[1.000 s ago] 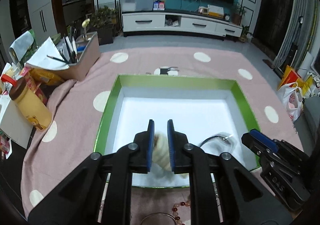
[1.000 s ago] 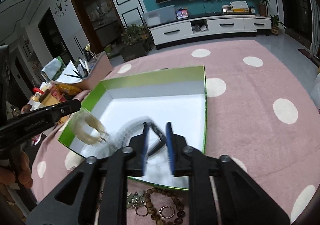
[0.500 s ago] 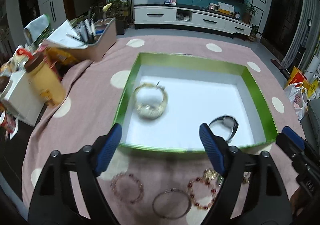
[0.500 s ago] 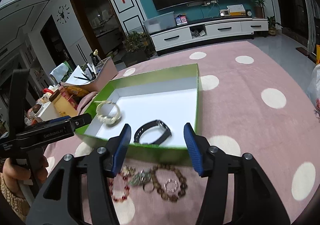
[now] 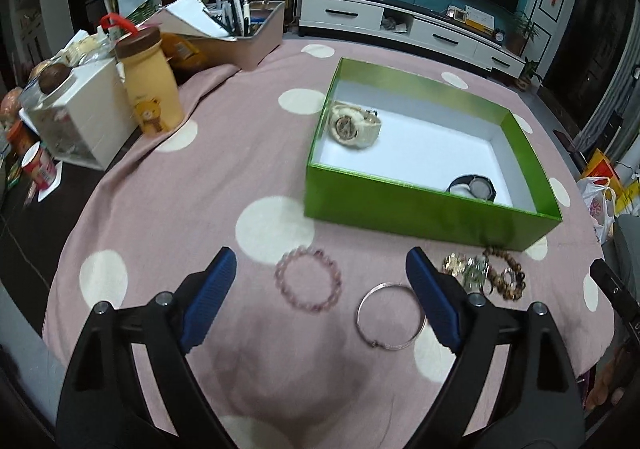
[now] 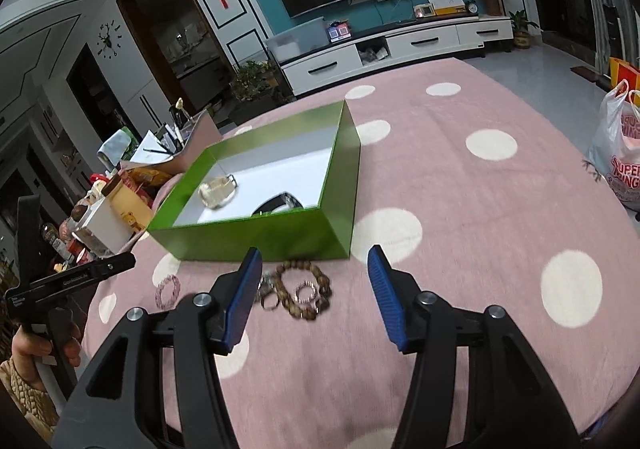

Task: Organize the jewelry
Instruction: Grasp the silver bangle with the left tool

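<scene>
Pink dotted counter carrying green box, two watches lying inside. Both hand-held grippers, left and right, hovering wide open, empty. Risk: tangled beaded bracelets snagging together when gripped.

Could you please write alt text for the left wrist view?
The left gripper, jaws open and empty, hovers above a pink bead bracelet and silver bangle on a polka-dot cloth. Beyond, a green box holds two watches.
</scene>
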Available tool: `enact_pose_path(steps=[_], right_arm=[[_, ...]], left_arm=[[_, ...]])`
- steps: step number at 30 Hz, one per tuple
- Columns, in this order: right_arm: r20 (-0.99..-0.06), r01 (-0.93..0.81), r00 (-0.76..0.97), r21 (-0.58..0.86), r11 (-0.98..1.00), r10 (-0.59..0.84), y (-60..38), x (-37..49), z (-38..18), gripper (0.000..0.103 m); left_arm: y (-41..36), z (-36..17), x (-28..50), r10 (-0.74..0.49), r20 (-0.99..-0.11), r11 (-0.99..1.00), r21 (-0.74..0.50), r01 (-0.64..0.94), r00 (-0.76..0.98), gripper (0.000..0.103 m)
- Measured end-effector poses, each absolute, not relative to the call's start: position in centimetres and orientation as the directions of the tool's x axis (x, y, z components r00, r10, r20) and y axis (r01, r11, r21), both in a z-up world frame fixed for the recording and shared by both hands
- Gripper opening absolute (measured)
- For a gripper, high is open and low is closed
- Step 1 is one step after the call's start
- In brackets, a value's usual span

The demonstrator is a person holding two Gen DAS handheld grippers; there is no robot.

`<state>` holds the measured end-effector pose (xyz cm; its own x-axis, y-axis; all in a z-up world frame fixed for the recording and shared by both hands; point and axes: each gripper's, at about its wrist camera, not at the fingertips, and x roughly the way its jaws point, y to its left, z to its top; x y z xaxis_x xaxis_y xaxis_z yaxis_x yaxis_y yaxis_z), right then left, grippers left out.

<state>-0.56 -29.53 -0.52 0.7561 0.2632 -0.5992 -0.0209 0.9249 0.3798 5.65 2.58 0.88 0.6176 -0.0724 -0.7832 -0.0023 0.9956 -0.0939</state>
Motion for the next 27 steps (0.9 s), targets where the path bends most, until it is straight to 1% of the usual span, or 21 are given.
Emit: enact_pose_path(steps=[6, 15, 17, 22, 24, 27], right_arm=[[-0.609, -0.044, 0.745, 0.362, 0.931, 0.272, -29.0, -2.0, -0.8, 0.055], [-0.648, -0.072, 0.705, 0.338, 0.938, 0.288, -27.8, -3.2, -2.8, 0.055], [-0.649, -0.077, 0.703, 0.339, 0.938, 0.292, -27.7, -3.4, -3.1, 0.055], [-0.652, -0.086, 0.694, 0.345, 0.935, 0.305, -27.4, -3.6, -3.9, 0.055], [-0.652, -0.089, 0.693, 0.345, 0.934, 0.307, -27.3, -3.7, -4.0, 0.055], [-0.65, -0.093, 0.693, 0.349, 0.933, 0.312, -27.2, -3.7, -4.2, 0.055]], left_arm=[[2.8, 0.2, 3.6, -0.089, -0.792, 0.995, -0.104, 0.011, 0.604, 0.088], [1.6, -3.0, 1.4, -0.144, -0.821, 0.989, -0.141, 0.048, 0.552, 0.088], [1.5, -3.4, 1.3, -0.153, -0.822, 0.987, -0.151, 0.049, 0.549, 0.084], [1.2, -4.1, 1.4, -0.176, -0.822, 0.983, -0.172, 0.058, 0.542, 0.07], [0.9, -4.4, 1.7, -0.175, -0.823, 0.984, -0.171, 0.057, 0.541, 0.068], [0.5, -4.8, 2.5, -0.173, -0.821, 0.984, -0.166, 0.062, 0.543, 0.059]])
